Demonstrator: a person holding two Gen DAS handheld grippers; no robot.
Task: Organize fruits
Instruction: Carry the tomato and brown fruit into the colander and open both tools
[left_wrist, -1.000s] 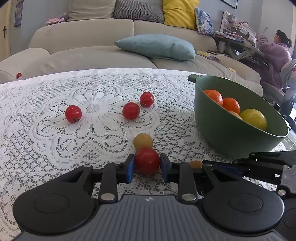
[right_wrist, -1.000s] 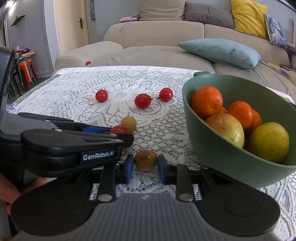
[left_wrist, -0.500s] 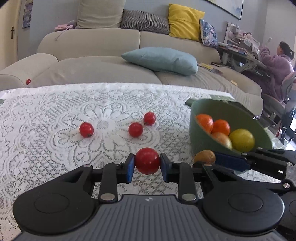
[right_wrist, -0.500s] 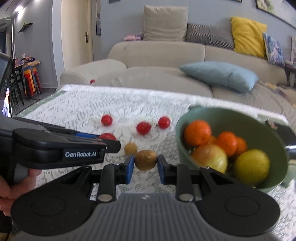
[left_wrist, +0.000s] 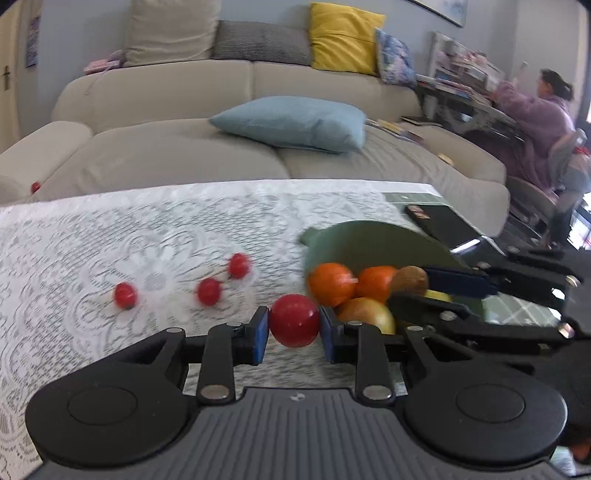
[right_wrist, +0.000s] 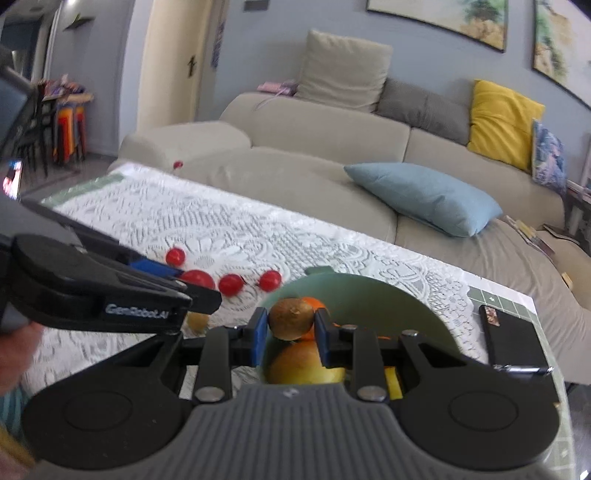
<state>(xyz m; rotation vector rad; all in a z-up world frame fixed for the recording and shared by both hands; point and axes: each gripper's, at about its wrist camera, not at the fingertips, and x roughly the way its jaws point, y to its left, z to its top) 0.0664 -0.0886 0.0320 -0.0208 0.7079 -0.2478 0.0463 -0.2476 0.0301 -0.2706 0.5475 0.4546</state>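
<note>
Over the lace-covered desk (left_wrist: 92, 236), both grippers are up off the cloth, each carrying one fruit. Left gripper (left_wrist: 294, 320): jaws narrow, clamped on a red cherry tomato (left_wrist: 294, 320), held just left of the green bowl (left_wrist: 373, 236). Right gripper (right_wrist: 291, 319): jaws narrow, clamped on a small brown fruit (right_wrist: 290, 318), kiwi-like, held above the bowl's near rim, over the fruit inside. In the left view it pokes in from the right with the brown fruit (left_wrist: 410, 279) in front of the oranges (left_wrist: 332, 284).

Step in hand, as I judge it: carry to the bowl, mid-transfer. Next move calls for the right jaws to spread once the brown fruit is clear over the bowl's inside, low enough that it doesn't bounce out. The left needs to shift right past the rim before letting go; the two grippers are close, so there's clash risk if both drop together.

Left to do: three red tomatoes (left_wrist: 207, 291) on the desk, well apart from the bowl, plus a yellowish fruit (right_wrist: 195, 321) half hidden under the left gripper in the right view. One red ball (left_wrist: 35, 186) sits on the sofa.

Hard to read: motion blur on the loose tomatoes and bowl rim; the bowl's lower half is cut off by the gripper bodies; the count of fruits inside is unclear. A dark flat thing (right_wrist: 513, 339) lies beside the bowl, phone or remote, can't tell.
</note>
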